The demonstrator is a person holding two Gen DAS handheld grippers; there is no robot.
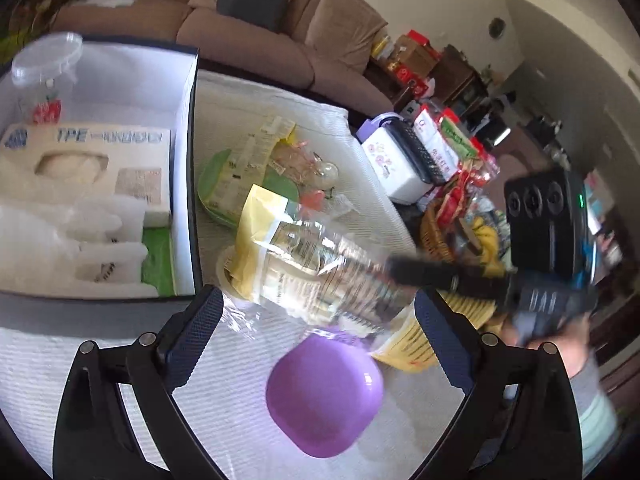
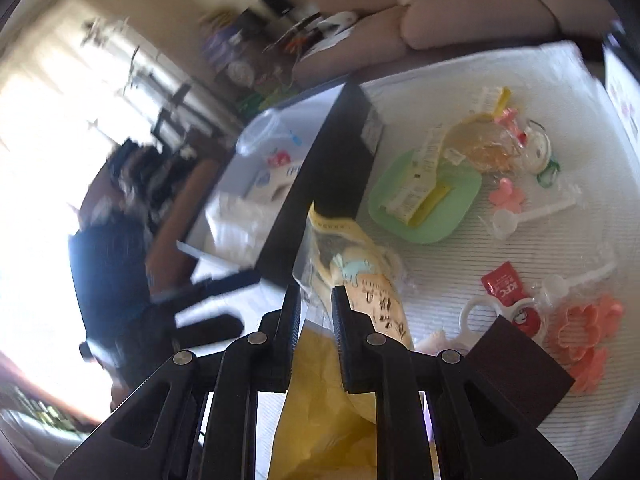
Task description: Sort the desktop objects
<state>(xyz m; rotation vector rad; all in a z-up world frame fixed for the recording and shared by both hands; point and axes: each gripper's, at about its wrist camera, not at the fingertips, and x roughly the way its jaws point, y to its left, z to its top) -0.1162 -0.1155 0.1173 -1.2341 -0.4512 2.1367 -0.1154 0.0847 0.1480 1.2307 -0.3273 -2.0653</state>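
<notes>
Right gripper (image 2: 316, 300): jaws clamped on the yellow-and-clear snack bag (image 2: 352, 276), held off the counter (image 2: 460, 264) beside the dark storage box (image 2: 320, 184). Left gripper (image 1: 316, 304): jaws spread wide, empty, above the purple dish (image 1: 324, 392).

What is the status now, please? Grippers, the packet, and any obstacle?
Right gripper shut on yellow snack packet, lifted. Left gripper open, empty, above purple dish. Storage box beside it; green plate and clutter on cloth.
</notes>
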